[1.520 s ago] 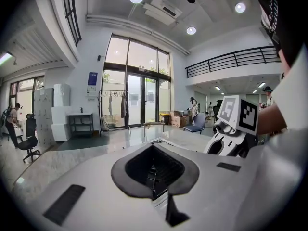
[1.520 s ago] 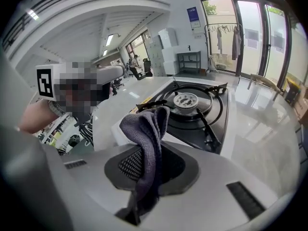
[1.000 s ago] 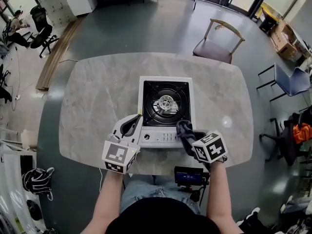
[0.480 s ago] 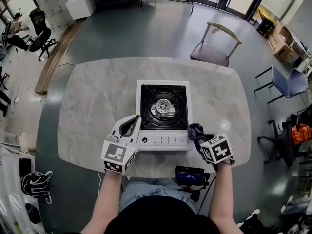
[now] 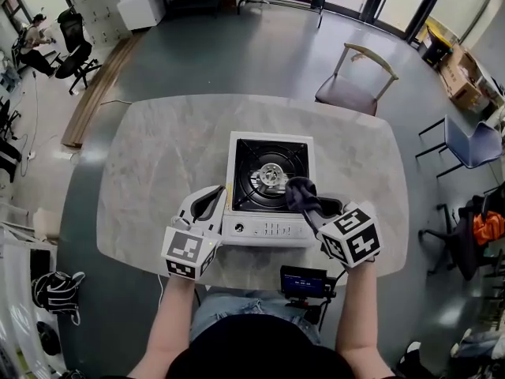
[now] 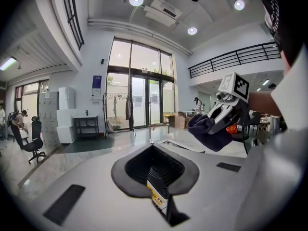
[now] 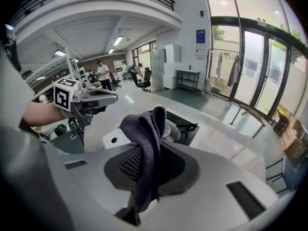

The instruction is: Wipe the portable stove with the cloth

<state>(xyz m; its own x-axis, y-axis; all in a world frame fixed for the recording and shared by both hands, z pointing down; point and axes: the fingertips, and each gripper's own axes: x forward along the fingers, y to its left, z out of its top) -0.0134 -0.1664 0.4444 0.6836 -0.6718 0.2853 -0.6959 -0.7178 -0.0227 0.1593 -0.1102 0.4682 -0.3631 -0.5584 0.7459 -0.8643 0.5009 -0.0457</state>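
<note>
The right hand-held gripper [image 5: 317, 210], clenched on the cloth [image 5: 300, 192], holds it over the stove's [image 5: 264, 229] right side, burner just ahead-left, while the left hand-held gripper [image 5: 215, 199], jaws together, sits at its left front corner.

Marble table [image 5: 158, 172], portable stove [image 5: 264, 181] near its front edge.

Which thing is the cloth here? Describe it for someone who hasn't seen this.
On the marble table sits a white portable stove. At its near right side the right gripper pinches the cloth: a dark, crumpled bundle, the only soft thing there.
</note>
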